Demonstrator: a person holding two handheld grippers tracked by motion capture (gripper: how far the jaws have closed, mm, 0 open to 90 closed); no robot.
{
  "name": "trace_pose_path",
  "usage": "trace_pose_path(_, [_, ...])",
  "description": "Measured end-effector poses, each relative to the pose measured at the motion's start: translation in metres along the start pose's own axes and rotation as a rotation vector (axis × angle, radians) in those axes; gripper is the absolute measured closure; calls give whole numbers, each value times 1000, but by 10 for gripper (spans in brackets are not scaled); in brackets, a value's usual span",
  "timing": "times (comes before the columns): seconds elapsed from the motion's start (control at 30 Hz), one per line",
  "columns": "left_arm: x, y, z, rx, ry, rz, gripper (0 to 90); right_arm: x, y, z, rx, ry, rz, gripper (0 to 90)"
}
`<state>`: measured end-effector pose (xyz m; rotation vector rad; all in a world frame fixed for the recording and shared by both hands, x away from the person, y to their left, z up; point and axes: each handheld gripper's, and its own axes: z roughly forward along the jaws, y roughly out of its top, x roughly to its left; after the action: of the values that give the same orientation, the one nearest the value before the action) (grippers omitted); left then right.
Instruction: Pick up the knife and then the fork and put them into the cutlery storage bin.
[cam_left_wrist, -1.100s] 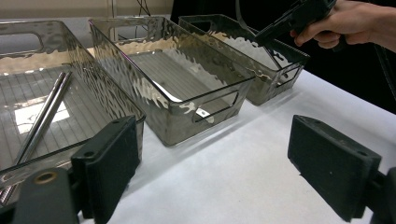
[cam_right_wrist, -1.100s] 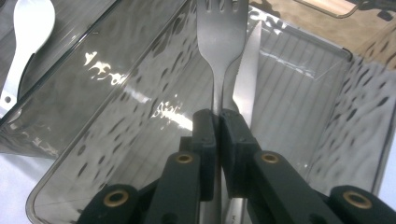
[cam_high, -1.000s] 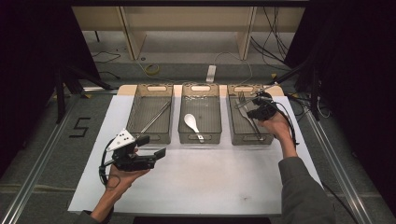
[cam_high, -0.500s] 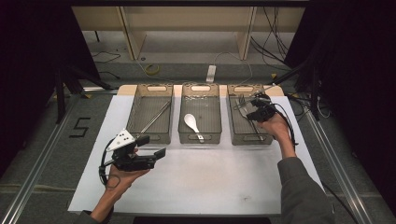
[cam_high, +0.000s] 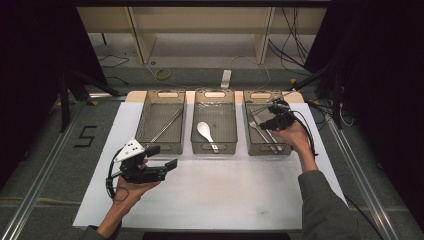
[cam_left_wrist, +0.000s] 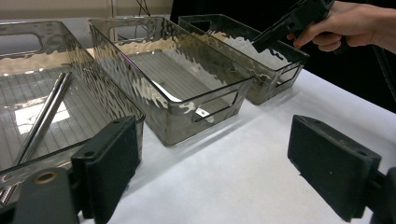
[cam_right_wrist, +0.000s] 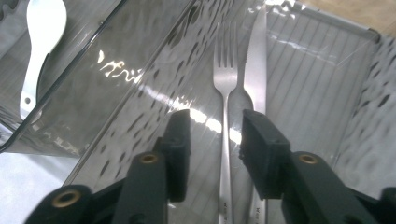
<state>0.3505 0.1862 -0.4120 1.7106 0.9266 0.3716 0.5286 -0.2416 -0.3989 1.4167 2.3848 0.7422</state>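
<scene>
Over at the right gripper (cam_right_wrist: 217, 121) now: poised low inside the smoky, rippled clear plastic bin on the right (cam_high: 267, 149), jaws just been opening, now parted and pressing on nothing. Directly beneath the gap, the slim silver steel fork (cam_right_wrist: 225, 84), flat on the ribbed floor of that bin, tines pointing away. Tight against it on one side, the silver steel table knife (cam_right_wrist: 256, 60).

Looks like a release, with the fork delivered. Now the risks. Lifting out at a slant could catch a pad on the fork's handle and drag it across the bin. Closing again too low could pinch fork and knife together, so snugly do they lie. Clipping the bin's wall on the way up could shove the light bin across the white paper sheet (cam_high: 225, 190).

Meanwhile, the left gripper (cam_high: 165, 156): held level above the sheet, just in front of the left bin (cam_high: 159, 146), jaws wide apart and empty. No trouble there unless nudged forward into that bin and its pair of metal chopsticks (cam_high: 167, 126).

In the middle bin (cam_high: 214, 147), a white plastic spoon (cam_high: 204, 130), well apart from both grippers.
</scene>
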Motion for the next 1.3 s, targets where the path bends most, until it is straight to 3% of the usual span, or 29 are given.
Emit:
trace_pose_path(0.33, [0, 0, 1, 5, -9, 3, 159, 12, -9, -17, -112, -6, 17, 437])
trace_pose_path(0.6, [-1, 0, 1, 10, -10, 2, 159, 31, -25, -36, -198, -1, -12, 375])
trace_pose_path(0.9, [0, 0, 2, 12, -12, 1, 159, 52, -47, -45, -291, 42, -22, 356])
trace_pose_path(1.0, [-1, -1, 1, 12, -13, 0, 159, 54, -52, -46, -288, 41, -31, 349])
trace_pose_path(1.17, [0, 0, 2, 13, -14, 1, 159, 55, -62, -53, -313, 94, -8, 326])
trace_pose_path(1.3, [-1, 0, 2, 11, -11, -3, 159, 58, -70, -54, -325, 108, -4, 304])
